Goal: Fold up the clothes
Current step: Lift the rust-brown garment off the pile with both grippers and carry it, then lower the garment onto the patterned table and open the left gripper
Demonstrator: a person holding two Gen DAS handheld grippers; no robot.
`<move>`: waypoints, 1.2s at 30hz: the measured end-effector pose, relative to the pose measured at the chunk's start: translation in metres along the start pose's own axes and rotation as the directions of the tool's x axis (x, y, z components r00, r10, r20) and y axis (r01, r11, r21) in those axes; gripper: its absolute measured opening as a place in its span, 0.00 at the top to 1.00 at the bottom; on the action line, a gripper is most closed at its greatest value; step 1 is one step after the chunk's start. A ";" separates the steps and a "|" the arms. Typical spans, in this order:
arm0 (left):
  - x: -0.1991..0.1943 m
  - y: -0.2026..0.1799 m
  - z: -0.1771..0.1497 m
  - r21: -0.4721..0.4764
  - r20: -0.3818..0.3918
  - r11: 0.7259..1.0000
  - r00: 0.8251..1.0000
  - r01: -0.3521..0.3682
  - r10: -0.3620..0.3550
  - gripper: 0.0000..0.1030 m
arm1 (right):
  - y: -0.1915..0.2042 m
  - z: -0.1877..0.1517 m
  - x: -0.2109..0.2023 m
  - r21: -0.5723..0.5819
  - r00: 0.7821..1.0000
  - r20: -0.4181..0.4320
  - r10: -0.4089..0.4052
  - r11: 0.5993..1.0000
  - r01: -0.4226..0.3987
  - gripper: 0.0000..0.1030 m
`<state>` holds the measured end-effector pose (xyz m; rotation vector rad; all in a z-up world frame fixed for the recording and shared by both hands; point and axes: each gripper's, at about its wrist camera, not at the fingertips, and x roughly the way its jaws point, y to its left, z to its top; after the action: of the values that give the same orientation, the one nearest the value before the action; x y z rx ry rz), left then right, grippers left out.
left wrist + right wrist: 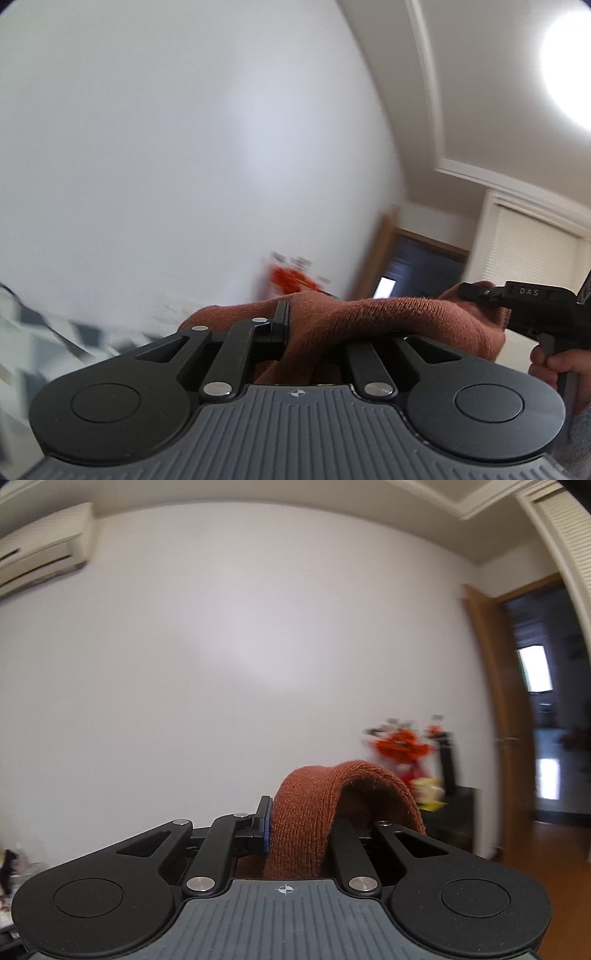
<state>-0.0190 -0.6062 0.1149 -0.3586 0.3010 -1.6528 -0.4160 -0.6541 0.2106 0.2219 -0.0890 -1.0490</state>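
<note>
Both tongs were raised toward a white wall (221, 646), left tongs (314, 325) clamped on a rust knit garment (388, 321) that stretched across to the right tongs (299, 819), also clamped on it, cloth draped over the fingers.

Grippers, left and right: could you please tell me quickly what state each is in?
Left gripper: closed on the rust-brown knitted garment.
Right gripper: closed on the same garment, which drapes over its fingers.
</note>
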 end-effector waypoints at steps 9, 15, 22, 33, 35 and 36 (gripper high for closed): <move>0.033 0.034 0.004 0.068 0.016 0.889 0.891 -0.453 0.453 0.92 | -0.004 -0.048 0.225 0.065 0.917 -0.213 0.338 0.941 -0.332 0.90; 0.129 0.052 -0.039 -0.011 -0.056 0.719 0.718 -0.695 0.694 0.92 | -0.064 -0.120 0.362 0.211 0.802 -0.434 0.411 0.912 -0.353 0.90; 0.222 0.039 -0.071 0.034 -0.164 0.697 0.684 -0.716 0.711 0.91 | -0.169 -0.151 0.433 0.341 0.785 -0.479 0.394 0.907 -0.248 0.90; 0.343 0.046 -0.112 0.124 -0.387 0.747 0.662 -0.653 0.642 0.80 | -0.250 -0.163 0.532 0.233 0.832 -0.487 0.264 0.958 -0.167 0.85; 0.357 0.053 -0.137 0.164 -0.513 0.756 0.600 -0.633 0.614 0.62 | -0.270 -0.193 0.538 0.175 0.790 -0.587 0.177 0.980 -0.090 0.80; 0.364 0.056 -0.154 0.218 -0.573 0.765 0.555 -0.606 0.603 0.46 | -0.279 -0.210 0.539 0.131 0.763 -0.635 0.124 0.990 -0.052 0.78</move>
<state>-0.0656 -0.9764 -0.0270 0.3034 0.8296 -1.0134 -0.3473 -1.2254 -0.0741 0.6621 0.4695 -0.8250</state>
